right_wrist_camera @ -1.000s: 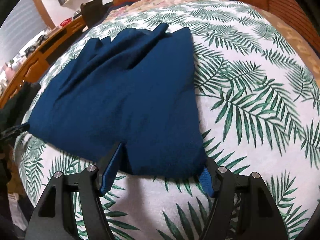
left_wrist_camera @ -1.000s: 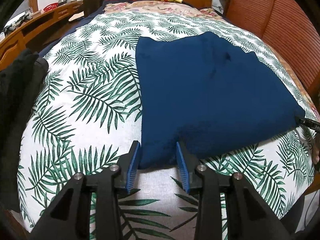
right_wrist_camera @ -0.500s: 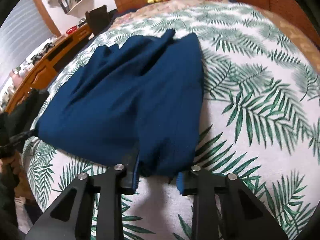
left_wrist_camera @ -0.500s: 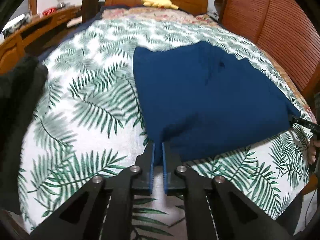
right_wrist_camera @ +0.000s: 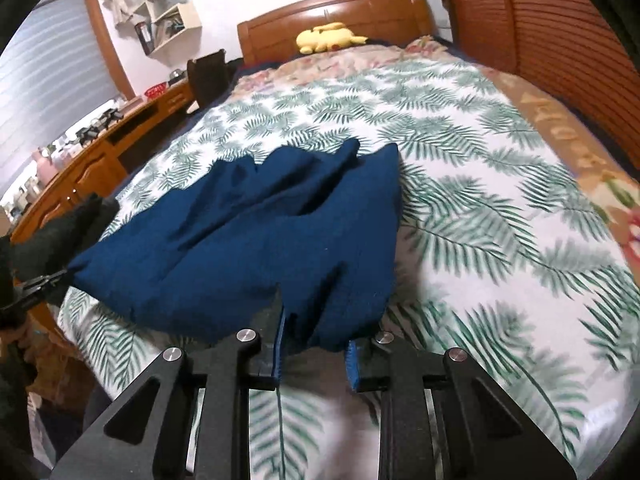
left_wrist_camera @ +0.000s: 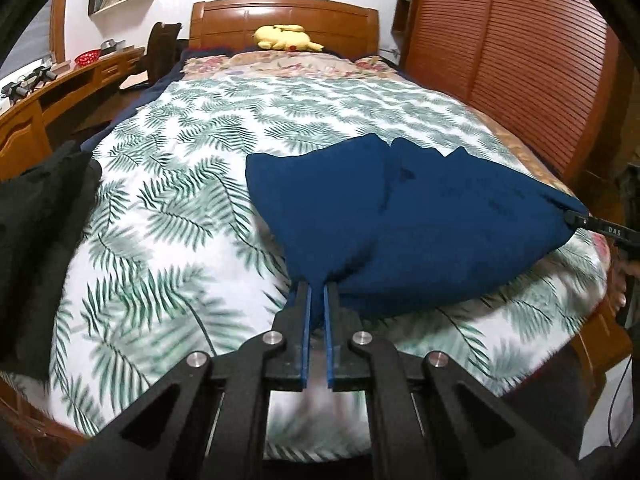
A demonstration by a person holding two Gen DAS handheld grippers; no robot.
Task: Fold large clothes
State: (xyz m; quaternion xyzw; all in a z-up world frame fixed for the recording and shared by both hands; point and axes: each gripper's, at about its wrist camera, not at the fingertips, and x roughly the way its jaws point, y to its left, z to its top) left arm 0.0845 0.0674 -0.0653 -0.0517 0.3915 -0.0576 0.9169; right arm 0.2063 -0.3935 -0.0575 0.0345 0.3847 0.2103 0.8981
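Note:
A dark blue garment (left_wrist_camera: pixel 408 220) lies partly folded on the palm-leaf bedspread (left_wrist_camera: pixel 180 184) and is lifted at its near edge. My left gripper (left_wrist_camera: pixel 316 296) is shut on its near left corner. In the right wrist view my right gripper (right_wrist_camera: pixel 314 344) grips the garment (right_wrist_camera: pixel 280 248) at its near right corner, with a thick bunch of cloth between its pads. Each gripper's tip shows at the other view's edge, the right gripper (left_wrist_camera: pixel 600 228) and the left gripper (right_wrist_camera: pixel 40 284), both holding cloth.
A black garment (left_wrist_camera: pixel 36 248) lies on the bed's left edge. A yellow plush toy (left_wrist_camera: pixel 286 38) sits by the wooden headboard (left_wrist_camera: pixel 280 12). A wooden desk (left_wrist_camera: pixel 48 100) runs along the left, a slatted wooden wardrobe (left_wrist_camera: pixel 520 60) along the right.
Both grippers closed on the garment's near corners and lifted them. The near edge has risen off the bedspread and both views now tilt up toward the headboard.

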